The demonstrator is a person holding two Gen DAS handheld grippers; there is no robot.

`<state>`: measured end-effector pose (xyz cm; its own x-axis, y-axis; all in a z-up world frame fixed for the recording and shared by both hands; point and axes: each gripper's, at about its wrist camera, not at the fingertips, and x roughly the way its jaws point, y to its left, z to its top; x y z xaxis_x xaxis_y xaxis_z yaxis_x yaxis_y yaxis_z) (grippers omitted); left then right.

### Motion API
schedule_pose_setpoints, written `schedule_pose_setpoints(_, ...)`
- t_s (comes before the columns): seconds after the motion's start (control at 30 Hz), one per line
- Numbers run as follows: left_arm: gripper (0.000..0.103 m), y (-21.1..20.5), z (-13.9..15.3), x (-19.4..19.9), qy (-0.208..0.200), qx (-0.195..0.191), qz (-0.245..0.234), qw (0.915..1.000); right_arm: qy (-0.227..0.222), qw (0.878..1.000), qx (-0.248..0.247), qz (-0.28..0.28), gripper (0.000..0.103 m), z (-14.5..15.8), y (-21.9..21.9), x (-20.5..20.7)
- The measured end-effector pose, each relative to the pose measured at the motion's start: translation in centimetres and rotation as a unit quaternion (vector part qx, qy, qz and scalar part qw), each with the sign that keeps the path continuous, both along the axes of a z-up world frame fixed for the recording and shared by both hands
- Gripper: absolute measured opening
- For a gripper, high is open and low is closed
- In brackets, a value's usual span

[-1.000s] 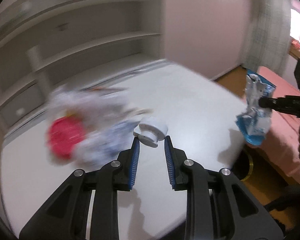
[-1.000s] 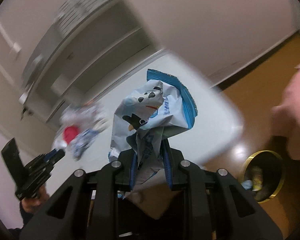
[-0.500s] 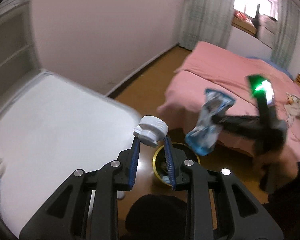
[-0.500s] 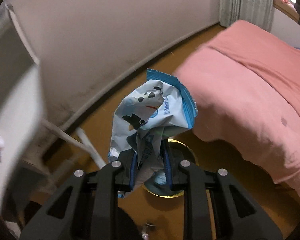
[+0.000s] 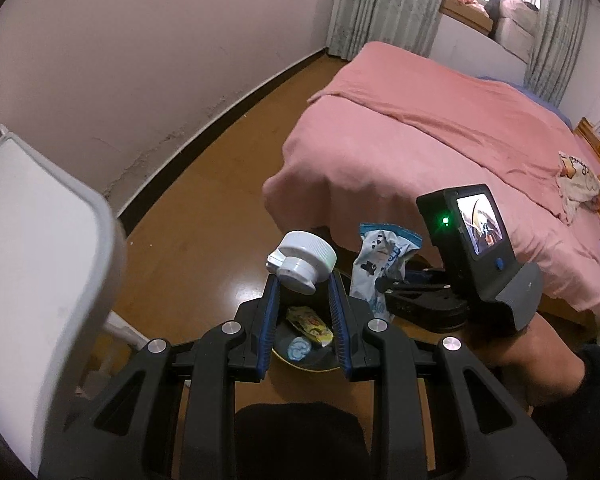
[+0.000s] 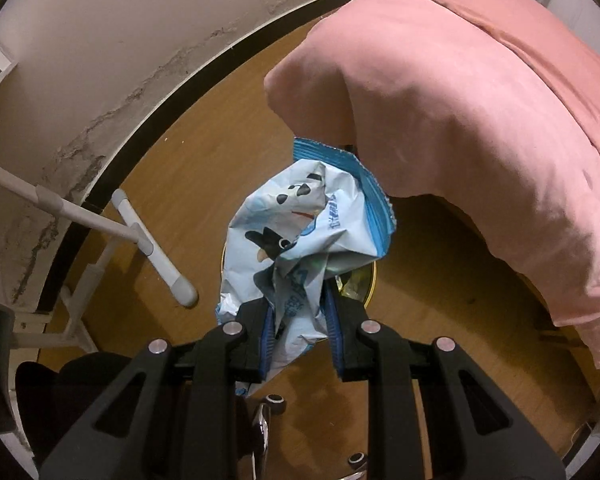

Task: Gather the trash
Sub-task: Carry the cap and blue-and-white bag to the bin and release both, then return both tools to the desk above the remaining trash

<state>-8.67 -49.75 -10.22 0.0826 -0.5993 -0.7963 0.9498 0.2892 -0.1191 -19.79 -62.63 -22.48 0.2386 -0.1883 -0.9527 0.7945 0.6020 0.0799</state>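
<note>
Bin (image 5: 300,364) mouth open (between bed (image 5: 440,140) and table (image 5: 40,240)).

The right tongs (image 6: 298,320) point steeply down at a wooden floor (image 6: 204,168), their blue pads clamped on the crumpled lower part of a blue-and-white snack wrapper (image 6: 300,232) printed with black-and-white cartoon figures. Just behind the wrapper, mostly hidden by it, a gold-rimmed bin (image 6: 370,280) stands on the floor. A bed under a pink cover (image 6: 480,120) fills the right side. At left, white tubular legs (image 6: 148,240) stand before a scuffed wall (image 6: 120,40) with a dark baseboard.
</note>
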Motion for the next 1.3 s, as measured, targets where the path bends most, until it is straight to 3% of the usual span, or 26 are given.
schedule_pose_setpoints(0.33, 0.025, -1.5, -1.1, -0.3, 0.004, 0.005, -0.008, 0.9999, -0.023, 1.0, -0.015, -0.013, 0.026, 0.7, 0.1, -0.3)
schedule_pose_setpoints(0.4, 0.025, -1.3, -1.1, -0.4, 0.003, 0.008, -0.008, 0.9999, -0.031, 0.999, -0.016, -0.02, 0.058, 0.9, -0.1, -0.4)
schedule_pose_setpoints(0.43, 0.025, -1.3, -1.2, -0.5, 0.003, 0.009, -0.009, 0.9999, -0.037, 0.999, -0.021, -0.024, 0.063, 1.2, -0.1, -0.5)
schedule_pose_setpoints(0.63, 0.025, -1.8, -1.9, -0.6, 0.002, 0.02, -0.012, 0.9997, -0.063, 0.996, -0.034, -0.044, 0.064, 2.4, -0.6, -1.3)
schedule_pose_setpoints(1.03, 0.025, -5.5, -6.1, -2.0, 0.032, 0.049, -0.047, 0.9972, -0.108, 0.984, -0.049, -0.131, 0.064, 4.5, -2.7, -5.2)
schedule_pose_setpoints(1.07, 0.026, -6.0, -6.5, -2.1, 0.037, 0.052, -0.049, 0.9968, -0.113, 0.983, -0.048, -0.14, 0.065, 4.6, -2.8, -5.5)
schedule_pose_setpoints(1.13, 0.043, -6.5, -6.8, -2.1, 0.044, 0.054, -0.053, 0.9962, -0.122, 0.98, -0.041, -0.15, 0.065, 4.6, -3.1, -6.0)
schedule_pose_setpoints(1.2, 0.051, -6.7, -6.9, -2.1, 0.04, 0.052, -0.051, 0.9965, -0.125, 0.979, -0.035, -0.155, 0.065, 4.5, -3.3, -6.3)
schedule_pose_setpoints(1.3, 0.055, -6.7, -6.6, -2.2, 0.037, 0.05, -0.052, 0.9967, -0.124, 0.98, -0.032, -0.154, 0.065, 4.4, -3.4, -6.3)
